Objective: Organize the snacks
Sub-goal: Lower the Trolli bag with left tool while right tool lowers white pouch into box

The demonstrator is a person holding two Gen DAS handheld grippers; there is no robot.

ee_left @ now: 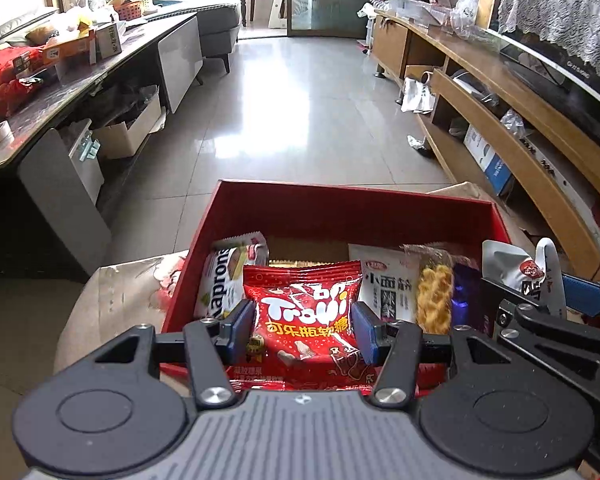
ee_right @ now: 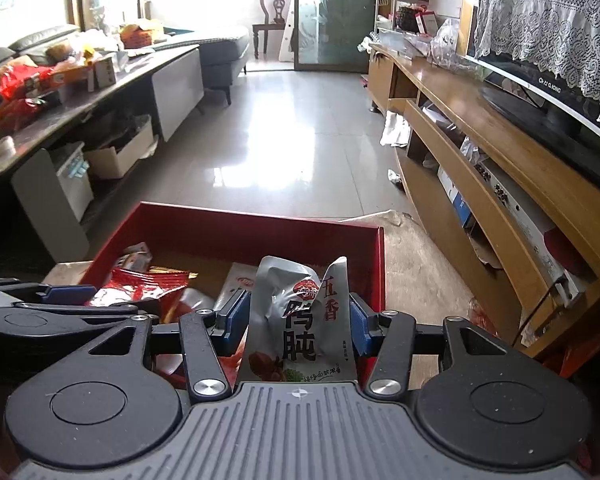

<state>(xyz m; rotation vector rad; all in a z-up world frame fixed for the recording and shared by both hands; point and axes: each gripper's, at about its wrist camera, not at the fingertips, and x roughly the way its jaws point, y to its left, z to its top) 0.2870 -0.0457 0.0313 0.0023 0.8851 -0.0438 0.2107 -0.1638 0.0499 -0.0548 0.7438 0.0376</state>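
Observation:
My left gripper (ee_left: 303, 330) is shut on a red gummy-candy packet (ee_left: 306, 320), its blue pads pressing both side edges above the red box (ee_left: 352, 210). In the box lie a white and green snack pack (ee_left: 222, 280), a white packet (ee_left: 392, 284) and a yellow twisted snack (ee_left: 434, 300). My right gripper (ee_right: 298, 320) is shut on a grey-white packet with red and black print (ee_right: 300, 320), held upright over the right part of the red box (ee_right: 236, 226). That same packet (ee_left: 516, 272) and the right gripper show at the right edge of the left wrist view.
The box rests on a beige cloth-covered surface (ee_right: 428, 264). A long grey table (ee_left: 112, 68) with snack bags and boxes runs along the left. A wooden TV cabinet (ee_right: 500, 152) with a screen lines the right. Tiled floor (ee_left: 300, 112) lies beyond.

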